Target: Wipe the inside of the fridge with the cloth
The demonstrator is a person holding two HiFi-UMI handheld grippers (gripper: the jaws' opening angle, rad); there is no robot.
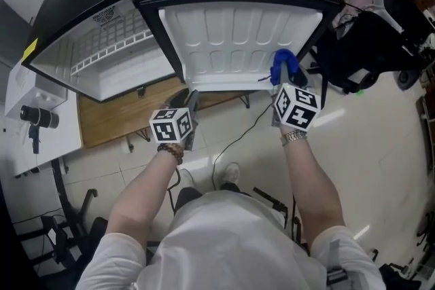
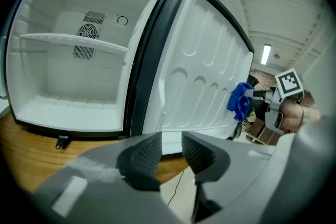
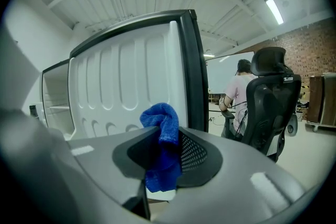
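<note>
Two points seemed to matter for the step in hand, which I took to be bringing the cloth (image 3: 160, 118) onto the inner liner of the open fridge door (image 1: 238, 37). The wad should meet the plastic flat rather than by a corner, and the strokes should follow the door's moulded ribs so that the grooves got cleaned too. Pressure had best be light, since the door would likely swing on its hinge; the free gripper could steady it.

The right gripper (image 1: 283, 79) was clamped on the blue cloth, which bulged above its pads and hung below them. It sat at the door's outer edge, close to the liner, though contact could not be told. The left gripper (image 2: 170, 152) stood near the door's hinge-side lower corner, jaws a narrow gap apart with nothing between them.
</note>
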